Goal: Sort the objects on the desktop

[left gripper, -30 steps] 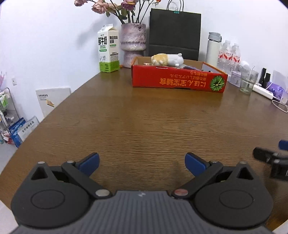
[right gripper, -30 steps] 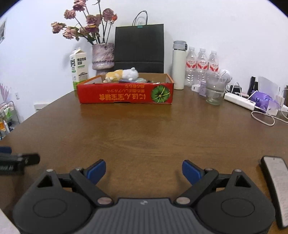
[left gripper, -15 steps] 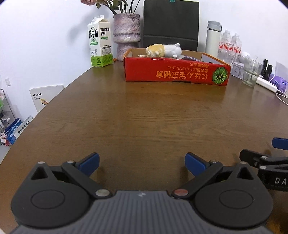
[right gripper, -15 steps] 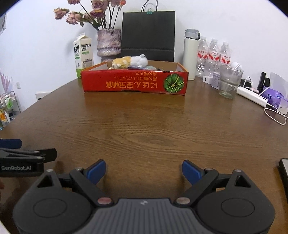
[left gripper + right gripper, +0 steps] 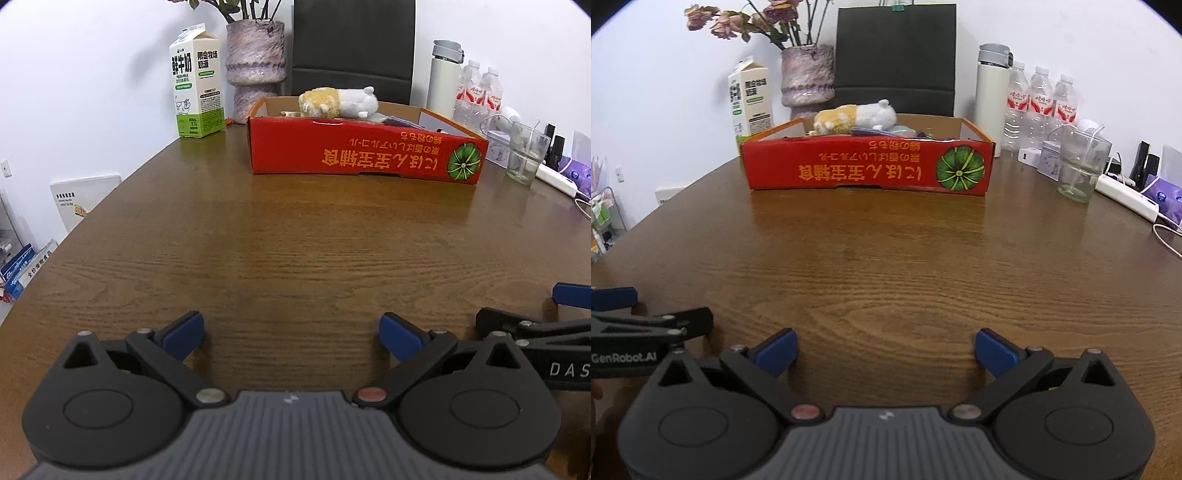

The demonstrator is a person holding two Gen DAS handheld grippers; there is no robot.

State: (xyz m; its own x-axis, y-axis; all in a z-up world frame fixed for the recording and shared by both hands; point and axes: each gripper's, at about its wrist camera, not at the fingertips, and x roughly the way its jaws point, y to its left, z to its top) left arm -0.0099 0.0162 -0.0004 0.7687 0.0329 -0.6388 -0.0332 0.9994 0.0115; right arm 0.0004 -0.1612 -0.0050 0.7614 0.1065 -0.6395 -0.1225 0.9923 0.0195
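Both views have drawn nearer the red box (image 5: 866,168), which looms larger than a second ago. On the wooden desk (image 5: 295,240) that box sits toward the far edge, already holding a plush toy (image 5: 855,118) and other small items. The stretch of desk before the grippers is bare, so sorting looks near its end or between picks. Left hand-held gripper (image 5: 291,338) is spread wide and holds nothing; right hand-held gripper (image 5: 886,350) is opening its jaws, nothing between them. The next move calls for finding a remaining item, perhaps near the glass (image 5: 1080,168). Box contents behind the toy are hidden, and the right-edge clutter is hard to make out.
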